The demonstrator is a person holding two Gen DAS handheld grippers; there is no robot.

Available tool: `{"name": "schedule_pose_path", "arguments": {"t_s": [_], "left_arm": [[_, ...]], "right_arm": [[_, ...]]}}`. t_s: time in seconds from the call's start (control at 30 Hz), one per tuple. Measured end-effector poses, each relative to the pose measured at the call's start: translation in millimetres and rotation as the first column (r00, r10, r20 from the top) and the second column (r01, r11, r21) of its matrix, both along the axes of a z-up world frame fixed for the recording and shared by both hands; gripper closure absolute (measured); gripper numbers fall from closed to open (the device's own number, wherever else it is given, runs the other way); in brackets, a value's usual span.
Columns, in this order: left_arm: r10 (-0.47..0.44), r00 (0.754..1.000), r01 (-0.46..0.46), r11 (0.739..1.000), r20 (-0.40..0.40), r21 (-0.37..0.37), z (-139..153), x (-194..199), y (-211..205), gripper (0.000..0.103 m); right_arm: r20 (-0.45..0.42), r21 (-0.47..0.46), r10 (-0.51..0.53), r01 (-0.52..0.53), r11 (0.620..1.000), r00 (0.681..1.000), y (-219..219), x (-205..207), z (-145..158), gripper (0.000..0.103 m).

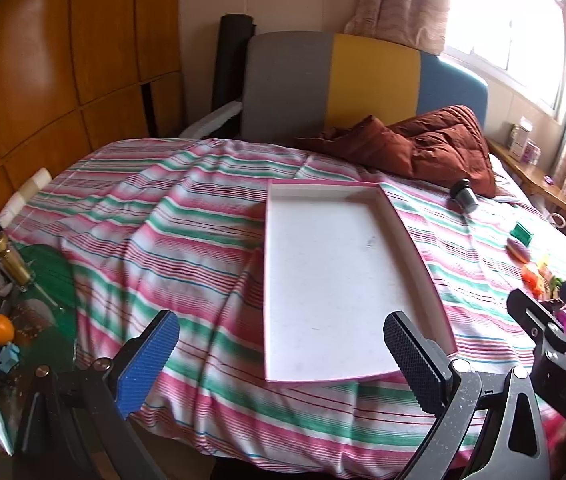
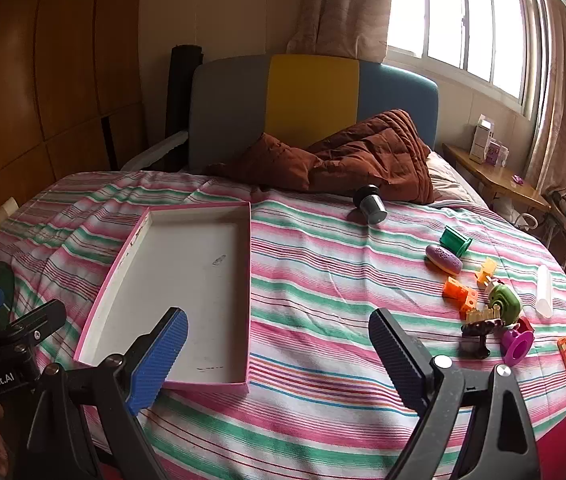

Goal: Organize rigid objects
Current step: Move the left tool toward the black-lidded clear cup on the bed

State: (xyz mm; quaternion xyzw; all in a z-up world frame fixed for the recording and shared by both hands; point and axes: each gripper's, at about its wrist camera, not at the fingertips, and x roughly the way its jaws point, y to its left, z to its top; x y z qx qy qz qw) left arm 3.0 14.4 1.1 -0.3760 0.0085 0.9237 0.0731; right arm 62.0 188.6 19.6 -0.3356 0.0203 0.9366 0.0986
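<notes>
Plastic toys (image 2: 487,304) sit clustered on the bed right of the empty tray (image 2: 187,378); they look light, stiff and slick, so pinch flat sides. Your left gripper (image 1: 283,360) and right gripper (image 2: 279,356) hang spread, holding nothing.

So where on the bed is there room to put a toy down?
The pink-edged tray is empty inside. The striped sheet between the tray and the toys lies bare, and so does the stretch left of the tray. It gets crowded on the right, around the purple oval toy and green toy.
</notes>
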Motion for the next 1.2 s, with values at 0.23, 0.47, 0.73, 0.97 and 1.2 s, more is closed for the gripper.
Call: {"name": "schedule_pose_path", "arguments": {"t_s": [0.23,0.47,0.73,0.97,1.2], "left_arm": [[-0.093,0.995,0.092,0.995,0.023,0.029,-2,-4,16,0.0],[-0.215,0.976,0.214,0.976,0.028,0.034,0,-4,40,0.0],[-0.432,0.89,0.394,0.89,0.147,0.229,1,-26,85,0.0],[-0.601,0.764,0.447,0.755,0.234,0.48,6,-75,152,0.0],[-0.599,0.775,0.503,0.779,0.202,0.375,8,-133,239,0.0]], "right_arm": [[0.024,-0.04,-0.001,0.002,0.999,1.0,21,-1,1,0.009],[0.019,-0.124,-0.041,0.043,0.991,0.999,69,6,20,0.009],[-0.005,-0.249,-0.16,0.154,0.956,0.987,160,24,63,0.009],[-0.01,-0.251,-0.287,0.275,0.928,0.958,245,34,73,0.009],[-0.01,-0.339,-0.313,0.291,0.894,0.95,302,41,35,0.009]]}}
